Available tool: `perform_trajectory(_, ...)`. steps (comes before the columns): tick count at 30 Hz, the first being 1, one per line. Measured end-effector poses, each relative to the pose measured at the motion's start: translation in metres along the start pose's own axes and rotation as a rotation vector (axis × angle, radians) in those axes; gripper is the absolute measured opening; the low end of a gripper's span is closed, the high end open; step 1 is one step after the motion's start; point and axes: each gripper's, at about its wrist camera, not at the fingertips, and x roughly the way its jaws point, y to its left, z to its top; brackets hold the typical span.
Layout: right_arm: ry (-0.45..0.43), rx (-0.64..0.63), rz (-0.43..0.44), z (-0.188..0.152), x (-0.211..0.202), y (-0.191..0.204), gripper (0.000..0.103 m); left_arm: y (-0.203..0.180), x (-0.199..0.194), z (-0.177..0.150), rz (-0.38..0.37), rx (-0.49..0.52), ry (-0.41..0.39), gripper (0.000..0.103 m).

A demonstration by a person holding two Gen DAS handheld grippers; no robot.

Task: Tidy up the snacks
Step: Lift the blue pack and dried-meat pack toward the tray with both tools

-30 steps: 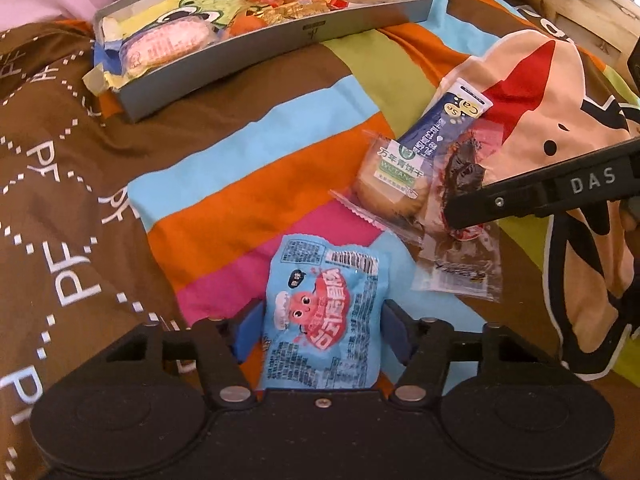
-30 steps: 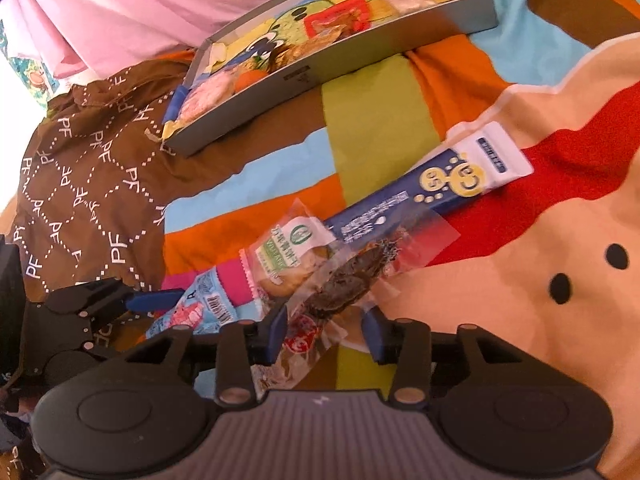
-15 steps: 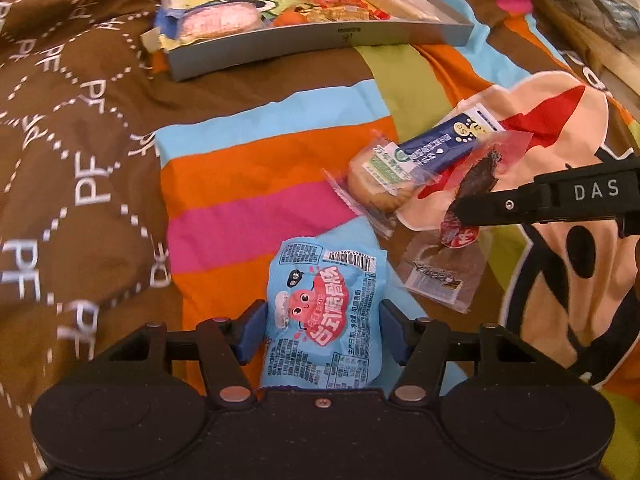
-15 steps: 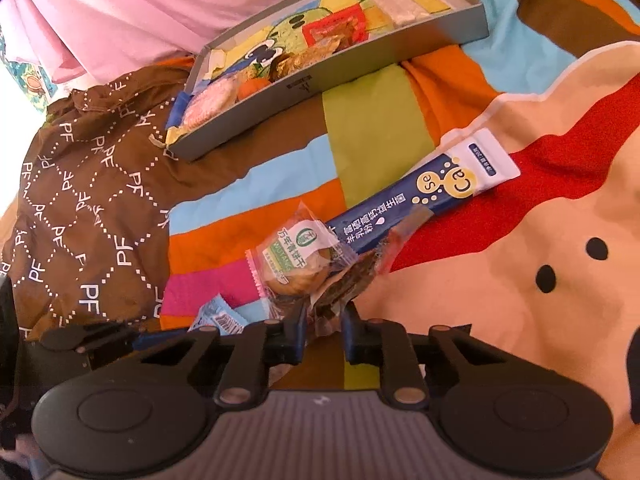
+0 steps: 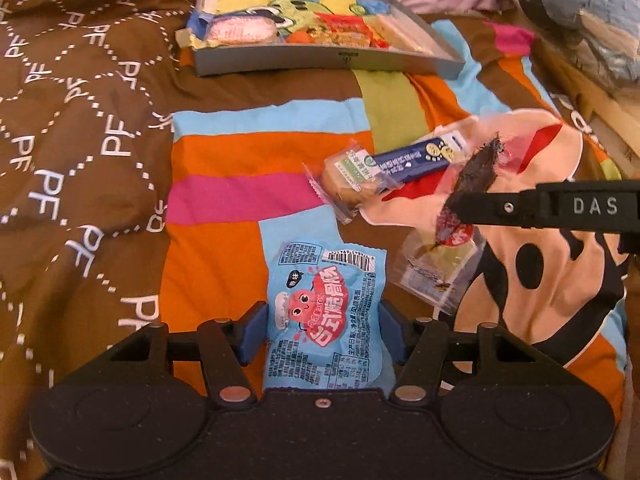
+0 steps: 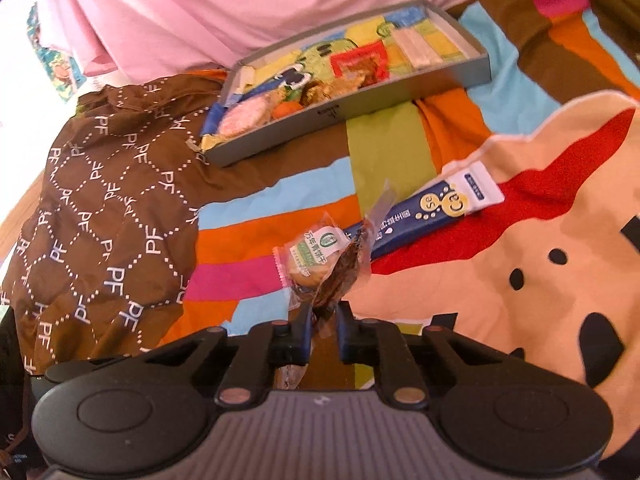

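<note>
A light-blue snack packet [image 5: 326, 316] with a red cartoon figure is gripped between the blue pads of the left tongs [image 5: 323, 330], its top sticking up past them. A clear packet holding a dark dried snack [image 6: 340, 270] is pinched by the right tongs [image 6: 323, 326], which are closed tight on its lower part; the packet is lifted off the bedspread [image 5: 224, 200] and seen tilted in the left wrist view [image 5: 472, 176]. Just beyond it, a wrapped round biscuit [image 6: 314, 254] is lying on the striped bedspread, with a long dark-blue stick sachet [image 6: 424, 212] resting against it and angled away. Farther back, a shallow grey tray [image 6: 360, 108] is set on the bedspread with several wrapped snacks already inside, among them a pink round one [image 6: 244, 118] at its near-left end. A brown patterned blanket [image 6: 104, 208] is spread to the left.
</note>
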Motion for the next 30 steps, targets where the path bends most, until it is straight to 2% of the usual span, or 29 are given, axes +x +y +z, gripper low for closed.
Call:
perform_trajectory(6, -0.037, -0.057, -0.013, -0.003, -0.021, 0.002, 0.013, -0.004, -0.013, 0.008, -0.002, -0.028, -0.065, 0.061)
perform_trajectory(11, -0.086, -0.083, -0.020, 0.003, -0.039, -0.003, 0.003, -0.010, -0.014, 0.023, -0.002, -0.053, -0.102, 0.061)
perform_trajectory(13, -0.102, -0.098, -0.032, 0.005, -0.043, -0.004, 0.003, -0.011, -0.012, 0.025, 0.001, -0.061, -0.102, 0.061)
perform_trajectory(18, -0.043, -0.130, -0.061, -0.001, -0.032, -0.013, 0.003, -0.009, -0.008, 0.022, 0.001, -0.089, -0.083, 0.061)
perform_trajectory(21, 0.002, -0.227, -0.079, -0.011, -0.024, -0.014, 0.013, -0.007, -0.007, 0.020, 0.001, -0.085, -0.077, 0.061)
perform_trajectory(22, 0.011, -0.261, -0.078, -0.015, -0.022, -0.015, 0.019, -0.007, -0.006, 0.020, 0.001, -0.085, -0.076, 0.061)
perform_trajectory(23, 0.016, -0.306, -0.092, -0.018, -0.019, -0.015, 0.035, -0.006, -0.006, 0.020, -0.001, -0.087, -0.077, 0.061)
perform_trajectory(24, 0.016, -0.362, -0.107, -0.022, -0.016, -0.013, 0.044, -0.005, -0.006, 0.020, -0.002, -0.091, -0.078, 0.061)
perform_trajectory(25, 0.020, -0.413, -0.116, -0.025, -0.013, -0.011, 0.058, -0.005, -0.006, 0.021, -0.004, -0.092, -0.080, 0.061)
perform_trajectory(28, 0.073, -0.557, -0.104, -0.031, 0.001, -0.003, 0.067, -0.004, -0.005, 0.023, -0.004, -0.089, -0.085, 0.061)
perform_trajectory(30, 0.121, -0.620, -0.079, -0.033, 0.013, 0.001, 0.068, -0.002, -0.005, 0.024, -0.004, -0.094, -0.088, 0.061)
